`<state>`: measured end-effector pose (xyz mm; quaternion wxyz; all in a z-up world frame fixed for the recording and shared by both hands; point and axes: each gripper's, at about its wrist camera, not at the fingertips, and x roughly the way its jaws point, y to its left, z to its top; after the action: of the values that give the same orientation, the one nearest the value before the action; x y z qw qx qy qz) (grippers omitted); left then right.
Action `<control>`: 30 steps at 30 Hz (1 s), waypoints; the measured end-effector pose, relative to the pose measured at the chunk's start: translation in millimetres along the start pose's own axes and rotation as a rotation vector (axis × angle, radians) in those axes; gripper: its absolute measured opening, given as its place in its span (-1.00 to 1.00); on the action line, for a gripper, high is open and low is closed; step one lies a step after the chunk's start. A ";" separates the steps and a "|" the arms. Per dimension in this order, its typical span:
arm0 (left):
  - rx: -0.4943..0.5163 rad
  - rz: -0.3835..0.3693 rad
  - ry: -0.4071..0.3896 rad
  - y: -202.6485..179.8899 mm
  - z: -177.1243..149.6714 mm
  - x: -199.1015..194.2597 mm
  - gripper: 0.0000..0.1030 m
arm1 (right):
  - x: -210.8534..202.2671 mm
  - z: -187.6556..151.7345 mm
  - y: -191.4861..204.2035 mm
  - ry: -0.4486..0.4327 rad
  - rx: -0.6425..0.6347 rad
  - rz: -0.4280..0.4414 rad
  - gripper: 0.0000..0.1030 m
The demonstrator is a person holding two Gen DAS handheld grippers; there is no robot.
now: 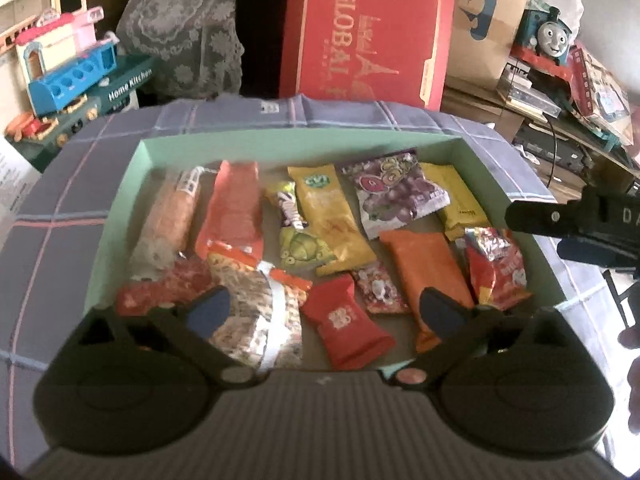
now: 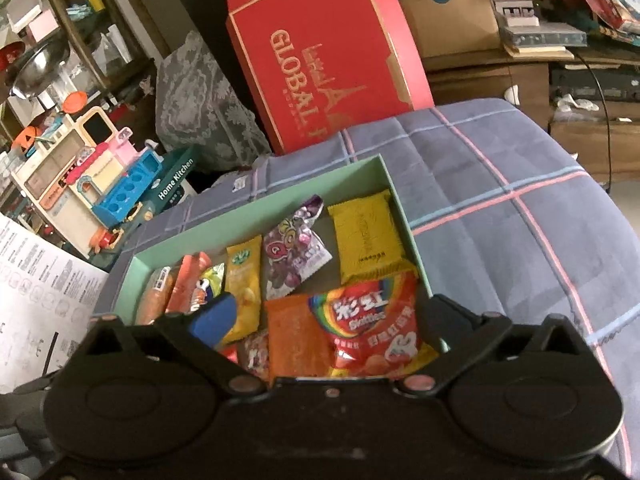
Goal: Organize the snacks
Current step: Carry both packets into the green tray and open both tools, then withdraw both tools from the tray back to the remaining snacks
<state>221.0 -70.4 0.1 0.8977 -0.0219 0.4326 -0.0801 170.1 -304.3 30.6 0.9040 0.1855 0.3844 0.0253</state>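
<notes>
A shallow mint-green box (image 1: 132, 184) (image 2: 280, 196) sits on a purple plaid cushion and holds several snack packets: a red packet (image 1: 344, 320), an orange packet (image 1: 428, 268) (image 2: 296, 332), a Skittles bag (image 1: 496, 268) (image 2: 372, 320), a purple grape packet (image 1: 396, 192) (image 2: 292, 252), yellow packets (image 1: 328, 216) (image 2: 368, 240). My left gripper (image 1: 326, 310) is open and empty, over the box's near edge. My right gripper (image 2: 334, 322) is open and empty above the Skittles bag; it also shows at the right edge of the left wrist view (image 1: 532, 228).
The plaid cushion (image 2: 500, 208) extends right of the box. A red "GLOBAL" box (image 1: 368, 32) (image 2: 320, 52) leans behind it. Toy kitchen sets (image 1: 68, 68) (image 2: 92, 172) stand at left, a cardboard box and a toy train (image 1: 548, 36) at right. A printed sheet (image 2: 36, 300) lies at left.
</notes>
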 end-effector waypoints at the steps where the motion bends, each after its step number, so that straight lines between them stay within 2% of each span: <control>1: -0.004 -0.001 0.004 0.0 -0.2 -0.3 1.00 | -1.2 -1.0 -0.6 0.002 0.004 -0.004 1.00; 20: 0.019 -0.013 -0.043 -9.7 -21.5 -54.8 1.00 | -63.5 -28.5 14.2 -0.021 -0.019 0.005 1.00; 30: 0.020 -0.026 0.004 -11.5 -54.0 -63.3 1.00 | -86.7 -57.9 4.8 -0.005 -0.003 0.005 1.00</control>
<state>138.7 -69.9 16.6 0.8959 -0.0184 0.4333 -0.0962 68.9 -297.9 54.9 0.9052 0.1851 0.3815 0.0279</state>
